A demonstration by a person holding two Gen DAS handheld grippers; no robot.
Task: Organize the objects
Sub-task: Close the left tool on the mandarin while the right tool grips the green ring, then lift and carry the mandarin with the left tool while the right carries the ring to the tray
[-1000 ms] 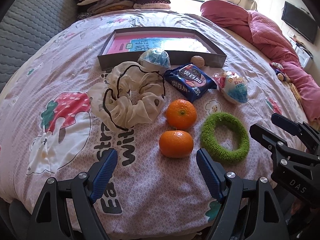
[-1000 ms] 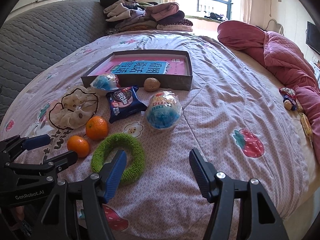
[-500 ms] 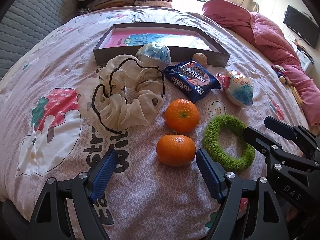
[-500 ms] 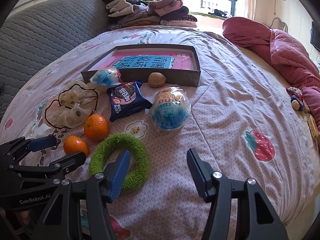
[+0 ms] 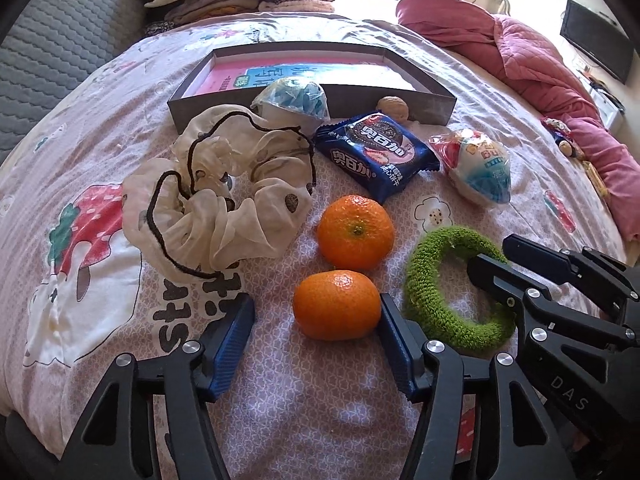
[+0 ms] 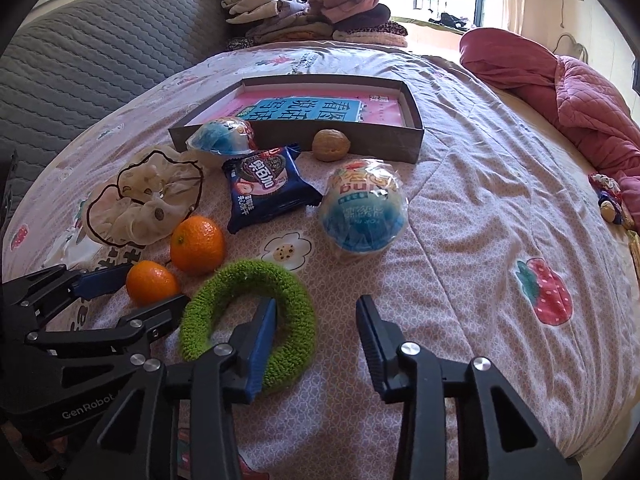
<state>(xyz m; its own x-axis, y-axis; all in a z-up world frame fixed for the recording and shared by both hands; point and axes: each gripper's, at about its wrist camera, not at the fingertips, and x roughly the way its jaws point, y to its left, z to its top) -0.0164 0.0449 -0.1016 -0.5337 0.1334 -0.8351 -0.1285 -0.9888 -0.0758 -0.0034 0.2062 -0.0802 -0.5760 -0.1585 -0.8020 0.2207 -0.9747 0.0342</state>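
My left gripper (image 5: 314,344) is closing around the near orange (image 5: 337,305). Its right pad is at the fruit and the left pad stands apart. A second orange (image 5: 355,232) lies just beyond. My right gripper (image 6: 316,344) is closing over the green fuzzy ring (image 6: 240,280). Its left finger is inside the hole and its right finger is clear of the outer edge. A cream scrunchie (image 5: 224,200), a blue biscuit packet (image 5: 376,156), a walnut (image 5: 393,109) and two blue-white wrapped snacks (image 6: 364,212) (image 6: 224,136) lie before the shallow grey box (image 5: 352,98).
Everything lies on a pink printed bedspread (image 6: 480,208). Folded clothes (image 6: 304,12) are stacked at the far end, against a grey quilted headboard (image 6: 100,64). A pink quilt (image 6: 580,96) and a small toy (image 6: 608,204) lie along the right side.
Both grippers sank toward the bed and narrowed their jaws. The left one now brackets the near orange. The right one's left finger went into the green ring's hole.
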